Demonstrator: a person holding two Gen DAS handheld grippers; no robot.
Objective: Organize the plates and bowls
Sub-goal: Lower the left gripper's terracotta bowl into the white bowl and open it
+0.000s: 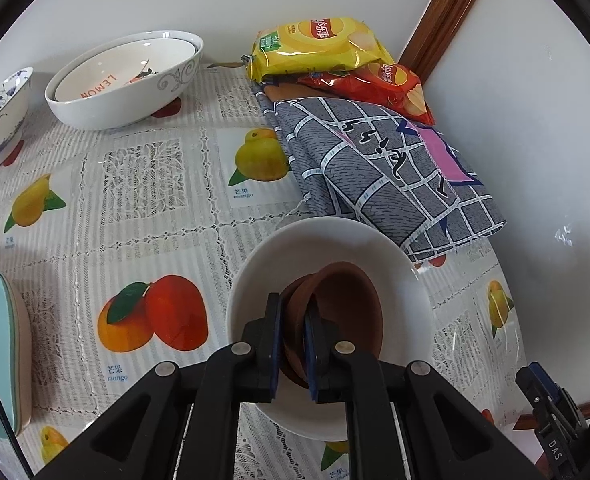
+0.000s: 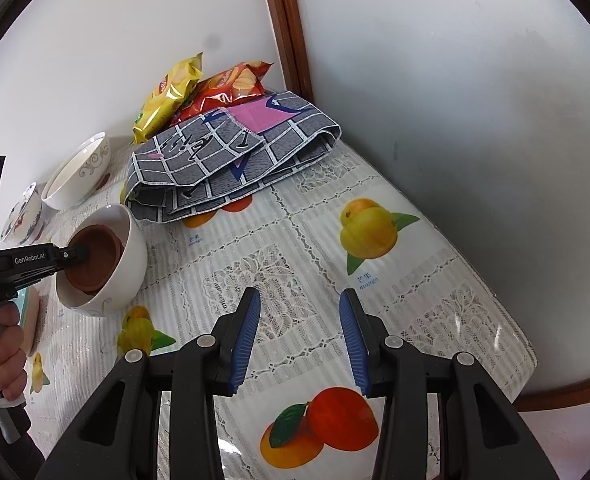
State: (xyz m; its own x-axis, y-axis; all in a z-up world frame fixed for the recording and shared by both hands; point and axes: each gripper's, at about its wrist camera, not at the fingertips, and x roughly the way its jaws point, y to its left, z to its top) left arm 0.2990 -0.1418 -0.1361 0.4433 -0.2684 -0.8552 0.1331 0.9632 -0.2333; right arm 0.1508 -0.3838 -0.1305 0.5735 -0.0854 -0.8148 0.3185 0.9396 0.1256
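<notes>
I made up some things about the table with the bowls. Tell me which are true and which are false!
1. The left gripper pinches the rim of the brown bowl. True.
2. The brown bowl sits inside a blue plate. False: it sits inside a white bowl.
3. The right gripper is holding a bag of chips. False: its jaws are open and empty, over the fruit-print tablecloth.
4. The yellow chip bag and red chip bag lie by the wall, behind the grey folded cloth.True.
5. The bowl with LEMON written inside is nested in a bigger white bowl. True.
</notes>
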